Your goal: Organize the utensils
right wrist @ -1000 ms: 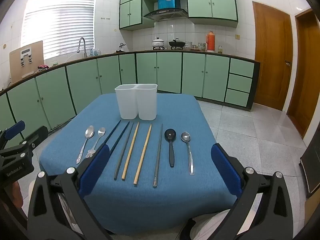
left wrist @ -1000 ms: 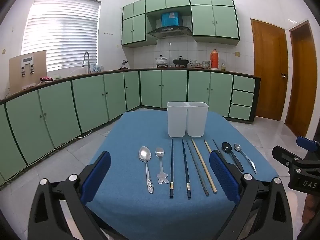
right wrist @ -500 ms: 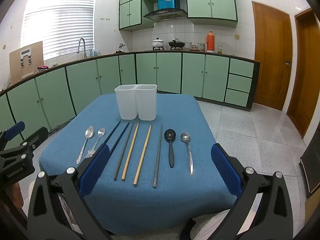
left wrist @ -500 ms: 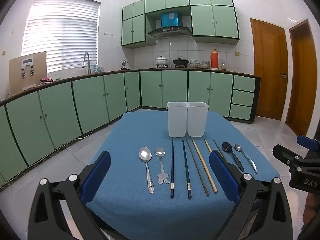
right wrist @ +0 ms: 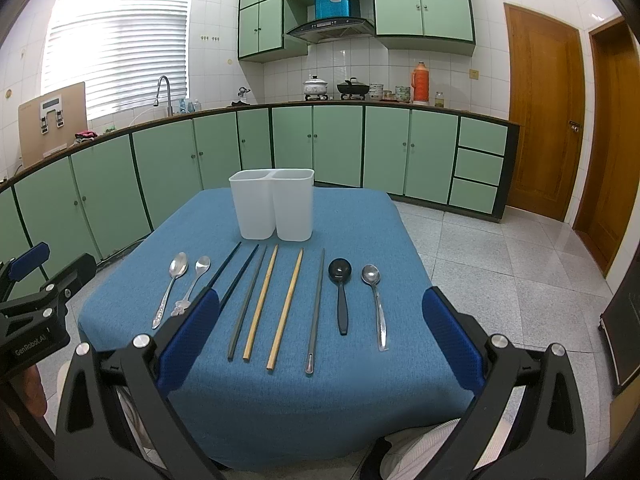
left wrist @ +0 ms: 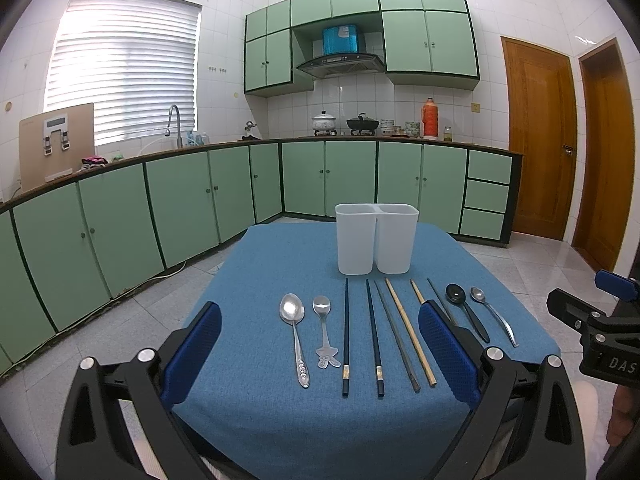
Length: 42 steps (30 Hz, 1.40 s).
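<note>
Right wrist view: I hold the right hand-held gripper (right wrist: 320,344) and the left hand-held gripper (left wrist: 320,350) released, empty; utensils (right wrist: 276,300) lie in a row on the counter (right wrist: 352,220) before the twin-compartment holder (right wrist: 272,204), ready for sorting.

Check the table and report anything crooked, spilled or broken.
Nothing stands out. The spoons and chopsticks lie in a neat row on the blue cloth, in front of the upright white holder. No spill or damage shows.

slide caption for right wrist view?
Open right gripper faces four spoons and six chopsticks before an empty white two-compartment holder.
</note>
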### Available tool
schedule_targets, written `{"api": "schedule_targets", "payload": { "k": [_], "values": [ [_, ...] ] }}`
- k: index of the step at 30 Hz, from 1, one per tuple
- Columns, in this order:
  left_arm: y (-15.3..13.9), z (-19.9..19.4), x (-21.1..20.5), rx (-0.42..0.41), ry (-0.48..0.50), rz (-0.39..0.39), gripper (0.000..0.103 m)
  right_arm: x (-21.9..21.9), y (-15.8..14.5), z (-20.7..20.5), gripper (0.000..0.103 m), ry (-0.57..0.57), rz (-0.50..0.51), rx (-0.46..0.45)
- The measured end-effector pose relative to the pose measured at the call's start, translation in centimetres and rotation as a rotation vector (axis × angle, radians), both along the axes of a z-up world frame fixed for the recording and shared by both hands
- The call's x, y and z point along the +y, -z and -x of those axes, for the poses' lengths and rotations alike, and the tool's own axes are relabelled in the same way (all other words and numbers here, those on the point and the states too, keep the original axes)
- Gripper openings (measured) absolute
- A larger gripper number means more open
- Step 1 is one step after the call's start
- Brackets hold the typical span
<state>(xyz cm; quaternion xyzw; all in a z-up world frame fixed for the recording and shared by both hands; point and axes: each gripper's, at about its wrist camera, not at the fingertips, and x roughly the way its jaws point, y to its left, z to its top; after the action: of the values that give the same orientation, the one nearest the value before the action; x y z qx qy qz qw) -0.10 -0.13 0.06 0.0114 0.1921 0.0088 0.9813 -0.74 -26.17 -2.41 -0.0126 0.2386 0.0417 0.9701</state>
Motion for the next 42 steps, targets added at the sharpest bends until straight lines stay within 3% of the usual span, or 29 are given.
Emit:
{"api": "schedule_targets", "payload": {
  "k": [42],
  "values": [
    [0.01, -0.08, 0.35, -0.001, -0.001, 0.0, 0.097, 0.03, 0.0, -0.05, 0.098, 0.001, 0.001, -0.003]
  ]
}}
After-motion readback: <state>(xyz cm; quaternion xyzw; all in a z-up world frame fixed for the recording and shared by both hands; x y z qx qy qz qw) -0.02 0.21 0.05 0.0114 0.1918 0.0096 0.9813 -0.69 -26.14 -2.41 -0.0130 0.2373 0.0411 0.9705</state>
